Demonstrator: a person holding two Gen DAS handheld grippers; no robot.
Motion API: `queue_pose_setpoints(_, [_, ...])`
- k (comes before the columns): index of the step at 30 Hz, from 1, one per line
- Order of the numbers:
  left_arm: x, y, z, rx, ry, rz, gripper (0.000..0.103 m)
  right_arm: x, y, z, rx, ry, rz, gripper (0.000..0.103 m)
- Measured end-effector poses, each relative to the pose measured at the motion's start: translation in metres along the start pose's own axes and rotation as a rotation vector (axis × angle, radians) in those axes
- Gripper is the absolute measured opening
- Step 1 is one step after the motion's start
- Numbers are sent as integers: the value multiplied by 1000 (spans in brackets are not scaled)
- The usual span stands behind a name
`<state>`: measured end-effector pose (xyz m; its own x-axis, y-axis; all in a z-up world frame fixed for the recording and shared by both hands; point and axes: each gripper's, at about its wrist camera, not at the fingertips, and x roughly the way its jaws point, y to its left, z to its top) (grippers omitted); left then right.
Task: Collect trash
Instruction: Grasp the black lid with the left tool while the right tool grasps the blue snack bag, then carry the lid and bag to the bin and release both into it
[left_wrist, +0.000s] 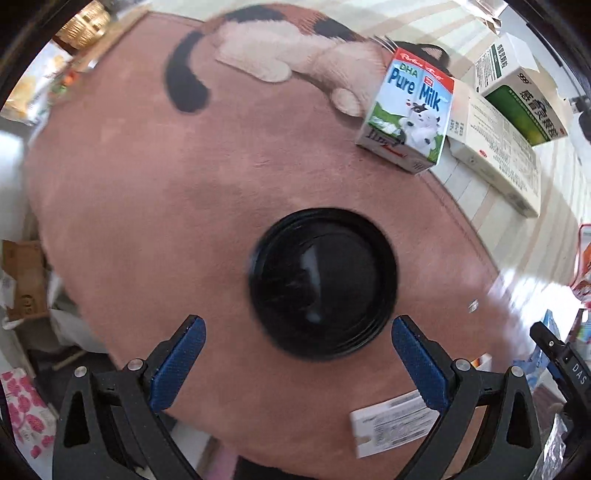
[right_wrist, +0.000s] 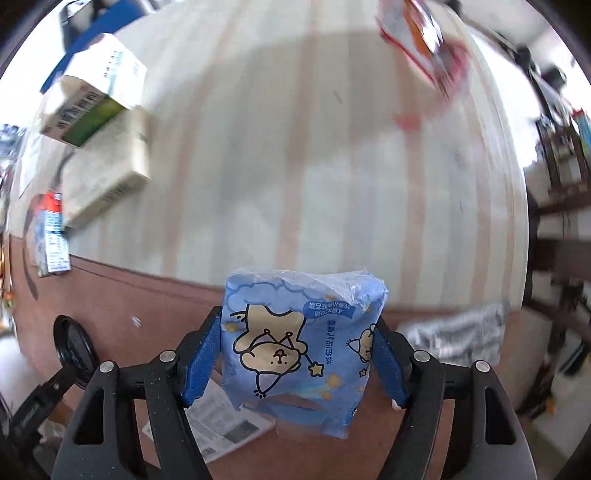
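A pink round rug (left_wrist: 155, 192) fills most of the left wrist view, with a calico cat pattern (left_wrist: 280, 48) worked into its upper part, and it lies on a pale striped wooden floor (right_wrist: 295, 147) that takes up the upper half of the right wrist view. On the floor at the upper right of the left view lie a long white carton (left_wrist: 495, 147) and, just beyond it, a green and white medicine box (left_wrist: 524, 92). A milk carton (left_wrist: 410, 110) printed "Pure Milk" stands at the rug's edge, touching the long carton's near end. Below the centre of the left view a black round lid (left_wrist: 323, 284) lies flat on the rug, just ahead of the left gripper (left_wrist: 297, 332), whose jaws stand wide apart on either side of the lid's near rim without touching it. In the right wrist view the right gripper (right_wrist: 297, 328) has its jaws closed against the two sides of a blue tissue pack (right_wrist: 299, 347) printed with cartoon bears, held above the rug at the lower centre of the frame. A printed paper slip (left_wrist: 391, 424) lies on the rug at the lower right of the left view. A blurred red snack wrapper (right_wrist: 424, 40) lies on the floor at the upper right of the right view.
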<state>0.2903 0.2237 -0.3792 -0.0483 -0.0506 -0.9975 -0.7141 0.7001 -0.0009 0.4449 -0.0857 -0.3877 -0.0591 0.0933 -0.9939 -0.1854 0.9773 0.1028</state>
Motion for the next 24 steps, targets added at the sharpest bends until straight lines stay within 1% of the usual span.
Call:
queue_pose_setpoints(1, [5,-2,4,-4,15,-27,103,-2,2,3,-19,-11,-2,75])
queue_pose_setpoints(2, [8,-4,7,-6,28,-34,103,-3,3,7,-44,-20,-7,75])
queue_pose_setpoints(5, [21,-11,15,0,57,-28,102,2,4,18,-82,-10,-12,75])
queue_pose_setpoints(7, [26,-15,19,1,60,-20,100,9,-1,21,-99,12,-18,75])
queue_pose_setpoints(8, [26,-15,19,-4,47,-13,96,12,0,24,-104,17,-21,75])
queue_pose_setpoints(9, [25,-15,18,-6,33,4,87,14,-4,24,-109,24,-23,75])
queue_pose_setpoints(10, [23,-14,17,-8,21,8,85,17,1,29,-114,26,-25,75])
queue_pose_setpoints(11, [20,-17,17,-9,8,-7,85,19,2,32,-119,27,-26,75])
queue_pose_setpoints(12, [17,-18,17,-7,0,-6,85,22,10,31,-120,27,-24,75])
queue_pose_setpoints(16, [3,-19,12,16,-54,27,85,24,22,25,-138,32,-4,75])
queue_pose_setpoints(19, [-12,-20,8,25,-94,32,85,22,37,22,-159,21,11,75])
queue_pose_setpoints(20, [-18,-19,6,26,-110,36,85,25,54,19,-166,16,16,75])
queue_pose_setpoints(21, [-26,-19,2,29,-133,38,85,21,54,16,-178,8,24,75])
queue_pose_setpoints(22, [-33,-18,-1,30,-150,39,85,18,64,22,-188,3,28,75])
queue_pose_setpoints(24, [-50,-16,-12,31,-194,39,85,7,68,18,-216,-17,38,75])
